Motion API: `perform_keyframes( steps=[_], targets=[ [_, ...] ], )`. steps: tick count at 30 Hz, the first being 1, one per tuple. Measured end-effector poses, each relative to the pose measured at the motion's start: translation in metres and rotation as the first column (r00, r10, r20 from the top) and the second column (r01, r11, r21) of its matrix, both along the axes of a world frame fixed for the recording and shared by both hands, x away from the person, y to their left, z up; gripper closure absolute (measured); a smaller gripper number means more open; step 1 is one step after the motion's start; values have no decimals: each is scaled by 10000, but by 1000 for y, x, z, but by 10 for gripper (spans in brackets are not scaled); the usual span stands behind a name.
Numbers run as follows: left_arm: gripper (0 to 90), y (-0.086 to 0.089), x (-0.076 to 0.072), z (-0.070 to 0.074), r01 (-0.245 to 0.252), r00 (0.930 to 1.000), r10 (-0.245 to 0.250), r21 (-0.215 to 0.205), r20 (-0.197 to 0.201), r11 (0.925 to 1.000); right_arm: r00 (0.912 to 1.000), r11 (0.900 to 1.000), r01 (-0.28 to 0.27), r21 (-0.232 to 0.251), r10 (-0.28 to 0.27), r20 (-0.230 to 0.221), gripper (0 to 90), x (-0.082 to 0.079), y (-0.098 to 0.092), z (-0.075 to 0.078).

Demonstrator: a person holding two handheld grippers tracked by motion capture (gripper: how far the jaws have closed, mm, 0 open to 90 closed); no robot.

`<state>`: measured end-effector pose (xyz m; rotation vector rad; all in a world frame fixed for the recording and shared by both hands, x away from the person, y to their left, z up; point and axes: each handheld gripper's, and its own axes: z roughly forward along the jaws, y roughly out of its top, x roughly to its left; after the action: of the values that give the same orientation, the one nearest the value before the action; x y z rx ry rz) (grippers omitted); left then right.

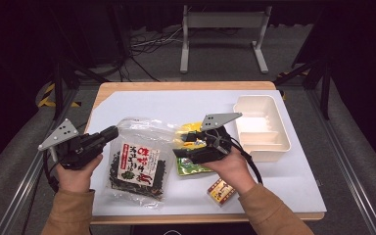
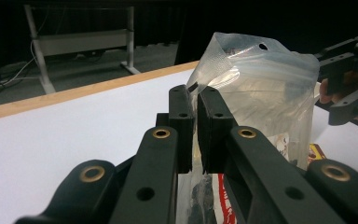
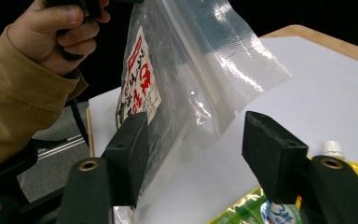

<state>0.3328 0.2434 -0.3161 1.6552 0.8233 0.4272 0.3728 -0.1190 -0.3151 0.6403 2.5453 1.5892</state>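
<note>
table [image 1: 127, 87] | white sheet [image 1: 176, 105] | tray [image 1: 278, 128], seaweed bag [image 1: 138, 166], green pouch [image 1: 191, 169], small box [image 1: 221, 192]

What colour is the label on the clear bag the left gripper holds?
White with red and black print; the label on the bag shows best in the high view.

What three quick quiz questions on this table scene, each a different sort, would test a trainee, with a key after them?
1. True or false: the left tool is shut on the clear seaweed bag.
2. Multiple choice: the white tray lies A) at the table's right side, B) under the bag, C) in the person's left hand.
3. Fill in: the right tool has its jaws ____, with the bag's edge between them and the pads not pressing on it.

Key: 1 true; 2 A; 3 open.
</note>
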Motion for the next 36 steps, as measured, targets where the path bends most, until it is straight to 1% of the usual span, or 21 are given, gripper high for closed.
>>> perform_keyframes(
  steps=[1,4,6,9,11,12,13,14,15,18,21,24,26,30,33,34,36],
  targets=[
    [853,0,0,0,10,10000,-10,5,13,10000,10000,10000,12,-5,-12,-74,439,1,2,-1],
    [852,0,0,1,40,10000,-40,25,64,10000,9985,10000,-24,-10,23,-544,471,4,9,-3],
    [851,0,-1,1,58,10000,-58,8,51,10000,9973,9999,-129,5,129,-720,496,6,14,-5],
    [851,0,-1,0,94,9999,-94,-1,89,10000,9969,9996,-202,-176,188,-764,550,6,22,-7],
    [850,0,-1,1,99,9999,-99,-40,80,9999,9964,9995,-211,-246,190,-825,616,6,25,-7],
    [850,0,-2,1,73,9999,-73,-32,79,10000,9961,9992,-249,-298,223,-852,690,7,26,-7],
    [849,0,-2,1,63,10000,-63,-36,72,10000,9960,9990,-315,-313,288,-848,731,6,28,-7],
    [850,1,-2,0,36,10000,-36,-28,57,10000,9954,9987,-417,-300,389,-873,766,6,29,-6],
    [850,1,-2,0,47,10000,-46,-56,54,10000,9952,9986,-447,-286,420,-884,779,5,29,-6],
    [849,3,-2,0,67,10000,-68,-223,-22,9997,9943,9984,-482,-279,453,-963,799,5,31,-4],
    [848,3,-5,3,20,9999,-17,-255,134,9997,9944,9990,-416,-171,398,-978,813,4,31,-2],
    [844,5,-8,5,47,9996,-37,-338,279,9994,9963,9995,-329,-26,326,-790,821,1,30,2],
    [840,5,-10,7,67,9997,-56,-458,240,9989,9973,9996,-279,12,280,-680,825,-1,29,6],
    [830,4,-14,12,112,9989,-86,-569,452,9983,9990,9999,-146,55,148,-432,828,-3,26,15],
    [813,4,-16,14,227,9984,-194,-612,534,9979,9997,10000,-71,50,72,-253,830,-4,23,22],
    [804,4,-16,14,227,9984,-194,-612,534,9979,9997,10000,-71,50,72,-253,830,-4,23,22],
    [794,3,-16,15,291,9983,-255,-697,528,9971,9999,10000,3,38,-3,-152,831,-5,21,28]
  ],
)
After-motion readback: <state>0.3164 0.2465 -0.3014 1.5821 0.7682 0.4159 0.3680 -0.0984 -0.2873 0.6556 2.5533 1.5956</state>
